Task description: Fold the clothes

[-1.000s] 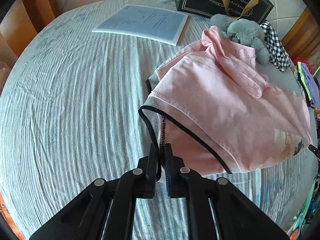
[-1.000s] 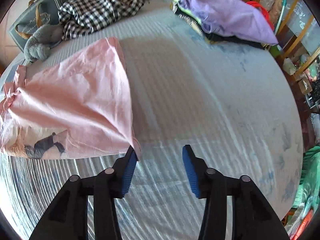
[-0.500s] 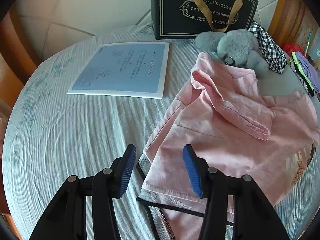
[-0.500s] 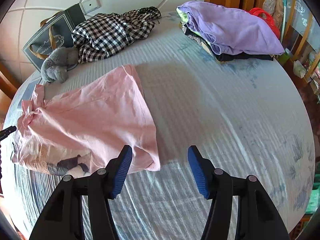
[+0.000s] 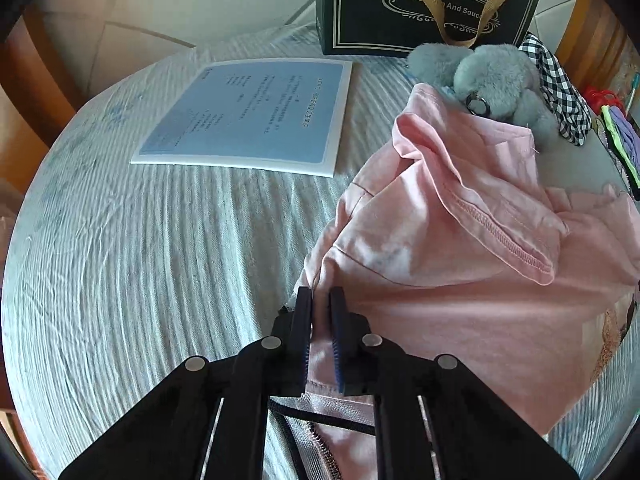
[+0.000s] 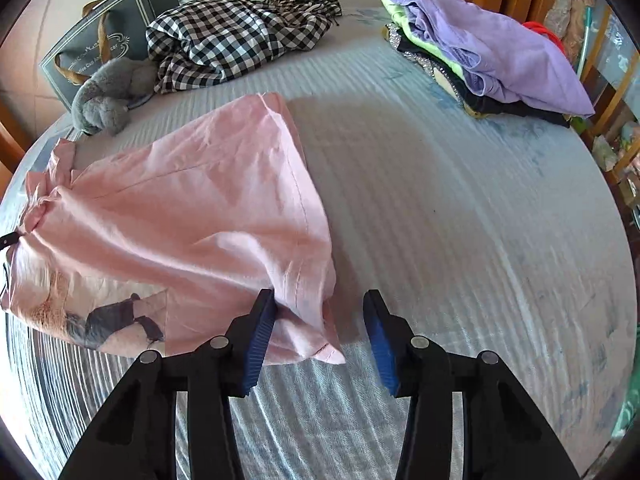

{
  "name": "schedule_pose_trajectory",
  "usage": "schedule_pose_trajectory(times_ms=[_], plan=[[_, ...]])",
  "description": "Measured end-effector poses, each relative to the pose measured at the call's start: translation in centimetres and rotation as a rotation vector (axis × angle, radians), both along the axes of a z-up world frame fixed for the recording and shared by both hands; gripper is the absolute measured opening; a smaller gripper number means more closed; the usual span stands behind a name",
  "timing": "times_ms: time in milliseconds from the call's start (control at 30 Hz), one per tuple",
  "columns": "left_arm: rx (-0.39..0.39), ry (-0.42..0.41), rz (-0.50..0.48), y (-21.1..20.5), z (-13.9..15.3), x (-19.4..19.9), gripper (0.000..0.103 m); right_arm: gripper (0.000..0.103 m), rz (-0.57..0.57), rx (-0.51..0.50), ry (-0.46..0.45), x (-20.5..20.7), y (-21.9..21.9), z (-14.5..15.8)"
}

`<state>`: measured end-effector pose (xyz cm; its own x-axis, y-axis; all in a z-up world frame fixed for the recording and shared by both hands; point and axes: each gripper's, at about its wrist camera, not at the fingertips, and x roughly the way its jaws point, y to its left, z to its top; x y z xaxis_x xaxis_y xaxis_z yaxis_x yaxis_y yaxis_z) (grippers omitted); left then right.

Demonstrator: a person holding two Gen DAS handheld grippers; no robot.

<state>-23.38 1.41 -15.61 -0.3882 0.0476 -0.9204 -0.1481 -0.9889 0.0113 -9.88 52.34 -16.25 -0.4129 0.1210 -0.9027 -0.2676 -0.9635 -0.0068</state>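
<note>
Pink shirt (image 5: 460, 280) pinched by left gripper (image 5: 321, 300); one plush toy (image 5: 488, 80).

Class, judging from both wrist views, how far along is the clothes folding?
Done: a folded stack sits at the far side. In hand: the left gripper pinches the pink shirt; the right gripper is open at its corner. Left: the checked garment, unfolded.

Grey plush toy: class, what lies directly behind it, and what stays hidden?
Behind the grey plush toy stands a dark gift bag with tan handles; a checked garment lies beside it. The toy hides the bag's lower right corner, and the pink shirt covers the toy's underside.
</note>
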Motion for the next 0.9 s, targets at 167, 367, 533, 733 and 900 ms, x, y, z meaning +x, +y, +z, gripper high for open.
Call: schedule_pose_trajectory(times_ms=[167, 367, 533, 733, 900], plan=[[0.073, 0.063, -0.06, 0.6, 3.9, 1.9, 0.035, 0.063, -0.02, 0.151, 0.097, 0.8, -0.2, 5.0], [0.105, 0.056, -0.109, 2.7, 4.1, 0.4, 0.035, 0.031, 0.312, -0.043, 0.175, -3.2, -8.6, 7.4], [0.114, 0.013, -0.125, 3.6, 2.9, 0.3, 0.035, 0.031, 0.589, -0.088, 0.171, -8.0, -19.0, 5.9], [0.113, -0.029, -0.107, 1.7, 1.3, 0.5, 0.034, 0.031, 0.772, -0.087, 0.125, -11.2, -28.1, 3.3], [0.095, -0.065, -0.117, 1.0, -0.4, 0.4, 0.013, 0.031, 0.851, -0.019, 0.067, -13.0, -32.3, 0.8]])
